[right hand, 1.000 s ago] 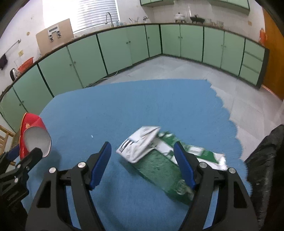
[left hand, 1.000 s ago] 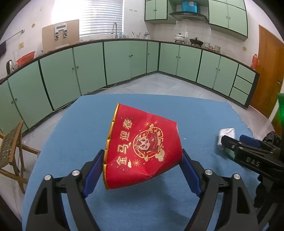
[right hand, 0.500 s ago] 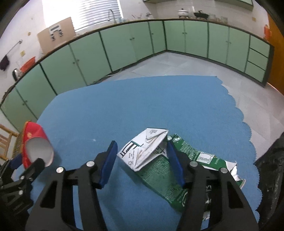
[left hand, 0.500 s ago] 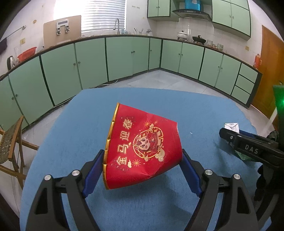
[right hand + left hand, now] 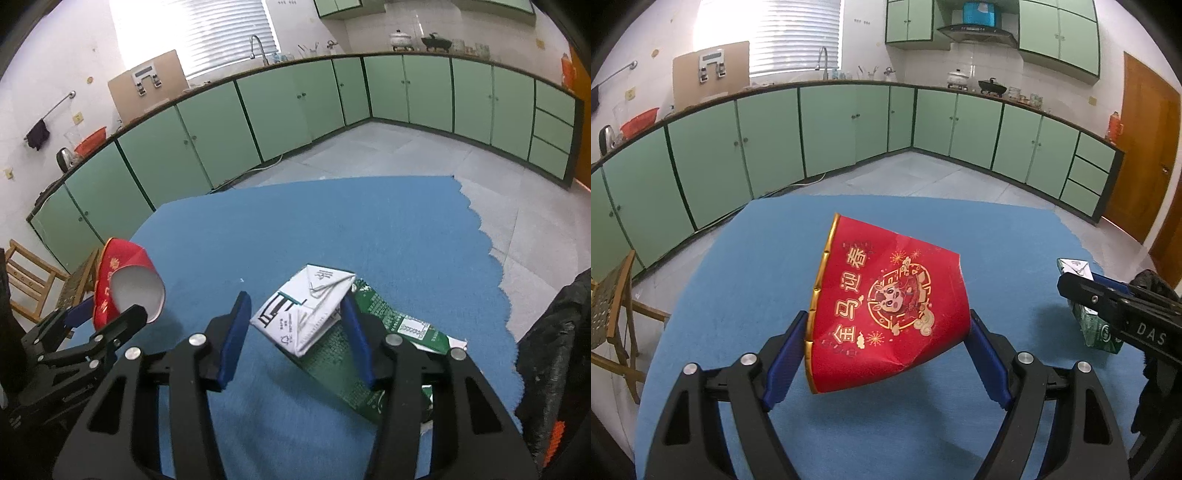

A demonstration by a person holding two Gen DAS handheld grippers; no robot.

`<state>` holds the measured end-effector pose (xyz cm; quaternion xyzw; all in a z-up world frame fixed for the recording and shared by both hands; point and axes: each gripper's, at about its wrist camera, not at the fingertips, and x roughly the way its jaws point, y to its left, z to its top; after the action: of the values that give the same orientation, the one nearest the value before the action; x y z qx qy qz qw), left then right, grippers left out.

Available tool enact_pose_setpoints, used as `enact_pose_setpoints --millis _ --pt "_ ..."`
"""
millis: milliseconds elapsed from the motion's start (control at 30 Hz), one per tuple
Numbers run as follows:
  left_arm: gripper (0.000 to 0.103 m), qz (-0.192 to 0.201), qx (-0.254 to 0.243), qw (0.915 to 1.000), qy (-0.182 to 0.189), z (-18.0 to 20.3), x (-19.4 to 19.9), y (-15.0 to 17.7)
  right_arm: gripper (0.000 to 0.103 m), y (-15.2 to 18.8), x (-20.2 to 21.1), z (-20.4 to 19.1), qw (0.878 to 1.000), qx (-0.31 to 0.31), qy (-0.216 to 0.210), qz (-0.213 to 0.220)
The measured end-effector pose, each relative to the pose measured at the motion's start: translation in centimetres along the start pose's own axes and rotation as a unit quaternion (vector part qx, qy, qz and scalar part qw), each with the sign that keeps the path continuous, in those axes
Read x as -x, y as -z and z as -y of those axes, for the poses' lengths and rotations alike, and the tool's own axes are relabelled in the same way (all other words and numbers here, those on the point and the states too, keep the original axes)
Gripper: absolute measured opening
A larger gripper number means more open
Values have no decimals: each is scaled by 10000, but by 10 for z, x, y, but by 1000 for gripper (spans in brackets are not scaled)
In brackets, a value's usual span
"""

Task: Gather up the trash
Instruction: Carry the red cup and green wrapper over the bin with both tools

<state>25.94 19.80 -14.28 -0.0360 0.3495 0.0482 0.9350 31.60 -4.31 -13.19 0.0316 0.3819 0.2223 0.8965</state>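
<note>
Your left hand-held gripper (image 5: 888,354) is clamped on a squashed red paper cup with a gold rim and gold festive print (image 5: 886,306): both blue pads press its sides, and the cup hangs clear above the blue cloth-covered desk (image 5: 746,280), over the desk's near left part, with its gold rim turned to the left. From the right wrist view the same cup (image 5: 125,291) shows its white inside, held off the cloth near the desk's left edge. Your right hand-held gripper (image 5: 295,332) is closing its jaws around a flattened green and white drink carton (image 5: 343,350) near the desk's right edge. The carton's folded white end sits between the blue pads; the right pad lies against the carton's side, while a gap still shows between the left pad and the white end, so the grip is not yet firm. The carton's white end looks lifted off the cloth, and its green printed body trails down to the right, under the right finger, toward the desk's near right corner. Whether that far end still rests on the cloth, you cannot tell. A black bag (image 5: 554,354) sits just past the desk's right edge, close beside the carton.
</note>
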Motion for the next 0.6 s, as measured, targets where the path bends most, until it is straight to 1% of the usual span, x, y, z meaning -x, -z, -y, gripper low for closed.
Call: enact_pose_setpoints --millis 233,600 --pt "81 81 -116 9998 122 9 19 2 48 1 35 2 9998 73 -94 183" --pt "81 383 -251 9984 323 33 56 -17 48 -1 101 6 9979 207 -10 610"
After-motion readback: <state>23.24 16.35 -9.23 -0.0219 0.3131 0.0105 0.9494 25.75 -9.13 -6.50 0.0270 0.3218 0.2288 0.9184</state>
